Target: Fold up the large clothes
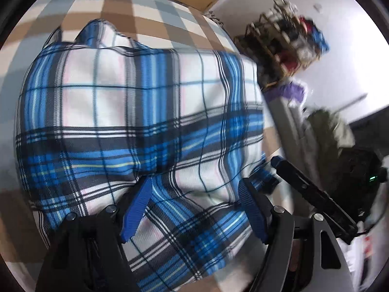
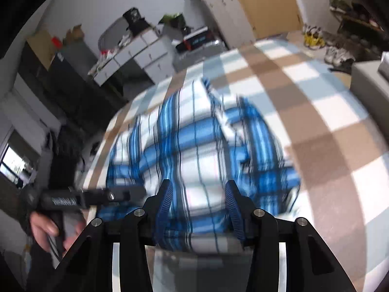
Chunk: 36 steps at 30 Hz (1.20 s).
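A blue, white and black plaid garment [image 1: 136,121] lies folded in a compact block on a checked brown, white and grey-blue cloth [image 1: 116,7]. My left gripper [image 1: 194,189] is open right over the garment's near part, its blue pads [image 1: 136,206] spread apart with fabric showing between them. In the right wrist view the same garment [image 2: 194,150] lies on the checked cloth [image 2: 328,126], blurred. My right gripper [image 2: 198,194] is open just above the garment's near edge. The right gripper's body [image 1: 313,194] shows at the right of the left wrist view.
A wooden rack with clothes [image 1: 287,41] and a purple item [image 1: 289,90] stand by a white wall. White drawer units [image 2: 136,53], a cardboard box [image 2: 265,4] and shoes [image 2: 335,56] surround the surface. A hand holds the left gripper [image 2: 53,221].
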Motion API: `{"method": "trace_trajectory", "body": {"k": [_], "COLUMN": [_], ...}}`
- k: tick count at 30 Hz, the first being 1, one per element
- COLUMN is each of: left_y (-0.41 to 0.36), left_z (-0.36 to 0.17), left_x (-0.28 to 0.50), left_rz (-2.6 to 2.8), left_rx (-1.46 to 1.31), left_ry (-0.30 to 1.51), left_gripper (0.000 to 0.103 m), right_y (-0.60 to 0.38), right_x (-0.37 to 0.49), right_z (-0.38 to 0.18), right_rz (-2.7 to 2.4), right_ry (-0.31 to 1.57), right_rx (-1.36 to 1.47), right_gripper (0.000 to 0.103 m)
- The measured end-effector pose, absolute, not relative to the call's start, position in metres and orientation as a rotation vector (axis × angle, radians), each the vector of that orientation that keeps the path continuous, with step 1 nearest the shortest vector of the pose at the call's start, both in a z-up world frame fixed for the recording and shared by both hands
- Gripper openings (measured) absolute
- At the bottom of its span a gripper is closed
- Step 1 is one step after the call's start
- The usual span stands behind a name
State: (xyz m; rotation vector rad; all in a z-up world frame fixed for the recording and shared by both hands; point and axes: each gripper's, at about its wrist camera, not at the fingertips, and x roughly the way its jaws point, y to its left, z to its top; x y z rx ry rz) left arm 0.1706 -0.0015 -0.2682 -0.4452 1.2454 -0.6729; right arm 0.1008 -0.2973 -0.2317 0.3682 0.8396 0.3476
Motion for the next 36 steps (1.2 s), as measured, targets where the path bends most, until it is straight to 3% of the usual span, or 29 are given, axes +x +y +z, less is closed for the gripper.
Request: {"method": "trace_trajectory", "body": {"k": [3,5,7,16,23,30,36], "left_y": [0.032,0.05,0.069,0.108,0.077,0.046,0.069], "left_z": [-0.259,-0.245,-0.233,-0.235,-0.218,-0.258,-0.259], "left_x": [0.167,0.158,0.152,0.151,0.172,0.207,0.207], "left_rz": [-0.66,-0.622,-0.529,-0.463,-0.591,-0.554,-0.559], "left_rx": [-0.65,-0.633,-0.577,-0.637,-0.654,-0.643,-0.803], "left_ry": [1.229,1.158,1.088,1.059,0.974,1.122,1.122], "left_gripper": [0.069,0.069,0.069,0.069,0.069,0.068,0.069], "right_y": [-0.299,-0.282,-0.257,-0.168,-0.2,-0.232,-0.242], "right_x": [0.106,0.112,0.13,0.223,0.208,0.173,0.166], "right_z": [-0.214,-0.197,-0.188,-0.235,-0.212,-0.196,-0.245], "right_rz": [0.317,0.323,0.317,0.194,0.222,0.233,0.235], "right_ry": [0.832,0.812,0.821,1.022,1.035,0.974,1.098], "right_rx": [0.438,0.363,0.242,-0.151,-0.072,-0.042,0.029], "right_gripper": [0.045,0.048,0.063,0.061,0.058,0.059,0.061]}}
